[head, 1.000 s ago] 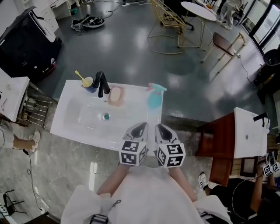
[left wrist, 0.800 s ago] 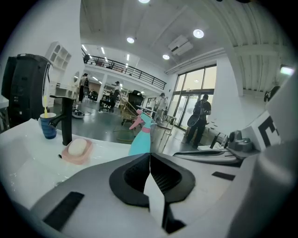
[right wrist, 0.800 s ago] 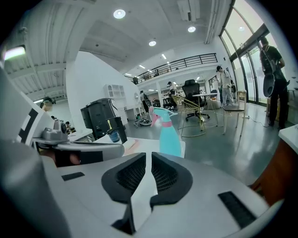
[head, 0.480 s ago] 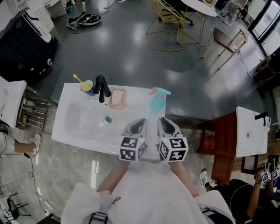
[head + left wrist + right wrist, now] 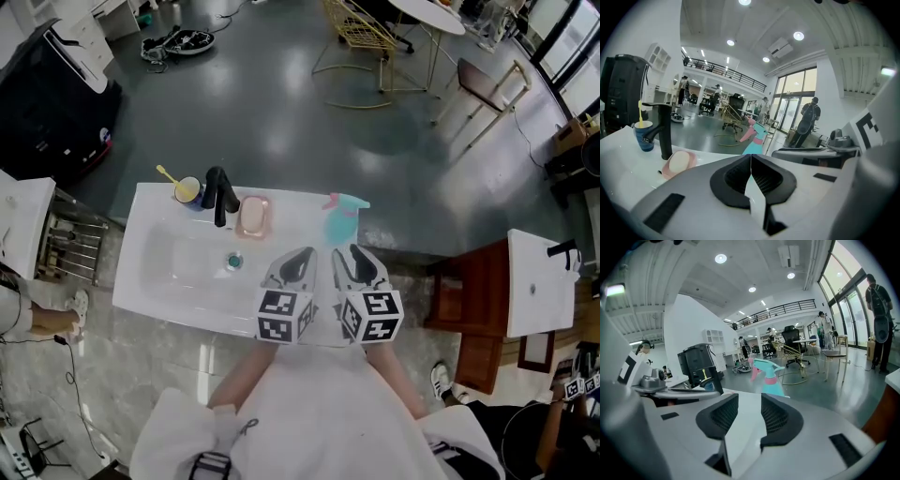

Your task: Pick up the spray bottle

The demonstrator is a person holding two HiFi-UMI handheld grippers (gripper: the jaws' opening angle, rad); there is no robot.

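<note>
A teal spray bottle (image 5: 341,219) with a pink trigger stands upright at the far right corner of the white sink counter (image 5: 150,281). In the right gripper view the spray bottle (image 5: 769,379) is straight ahead, beyond the jaws. My right gripper (image 5: 359,262) is just short of it over the counter; its jaws are opening with nothing between them. My left gripper (image 5: 294,267) hovers beside it, jaws shut and empty. The left gripper view shows the spray bottle (image 5: 755,140) ahead, a little to the right.
A black faucet (image 5: 219,195), a blue cup (image 5: 189,191) with a yellow toothbrush and a pink soap dish (image 5: 252,217) line the counter's far edge. The sink basin (image 5: 202,261) lies left of my grippers. A brown cabinet (image 5: 474,302) stands to the right.
Both grippers have moved forward over the counter toward the spray bottle. The right gripper's jaws now stand apart.
</note>
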